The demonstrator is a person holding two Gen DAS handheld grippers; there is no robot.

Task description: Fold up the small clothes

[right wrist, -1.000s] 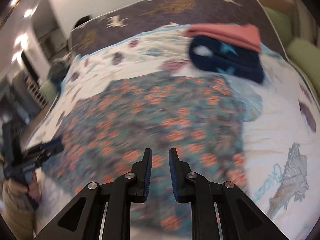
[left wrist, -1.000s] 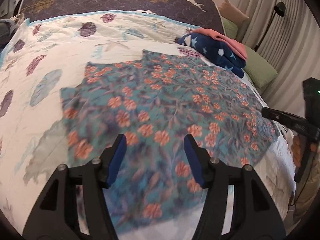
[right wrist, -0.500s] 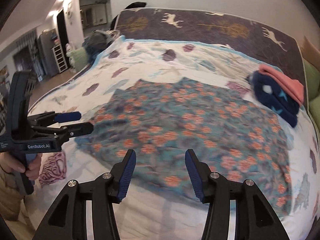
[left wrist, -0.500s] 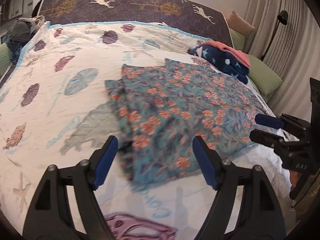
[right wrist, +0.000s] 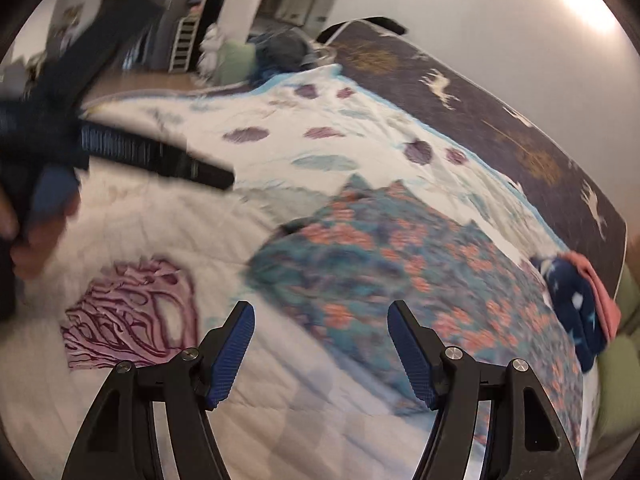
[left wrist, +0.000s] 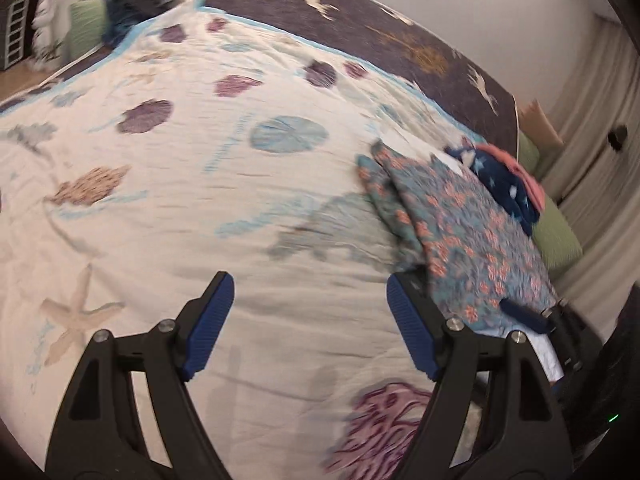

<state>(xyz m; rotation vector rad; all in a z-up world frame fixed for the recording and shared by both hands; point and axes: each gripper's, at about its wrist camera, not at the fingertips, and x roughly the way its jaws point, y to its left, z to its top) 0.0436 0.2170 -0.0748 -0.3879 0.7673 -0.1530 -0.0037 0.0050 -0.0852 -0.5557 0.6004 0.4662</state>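
A teal garment with orange flowers [left wrist: 460, 224] lies folded on the white patterned bedspread [left wrist: 200, 200], at the right of the left wrist view and in the middle right of the right wrist view [right wrist: 400, 264]. My left gripper [left wrist: 310, 322] is open and empty over bare bedspread, left of the garment. My right gripper [right wrist: 320, 344] is open and empty, near the garment's front edge. The left gripper also shows blurred at the left of the right wrist view [right wrist: 152, 160].
A stack of a navy star garment [left wrist: 500, 184] and a pink one [left wrist: 524, 172] lies beyond the floral garment. Green pillows [left wrist: 556, 232] and curtains are at the right. A dark headboard [left wrist: 400, 28] runs along the far side. More clothes [right wrist: 280, 48] lie at the far corner.
Both grippers have swung left and pulled back from the floral garment. The right gripper's jaws went from nearly shut to wide open. The garment now lies narrower, folded.
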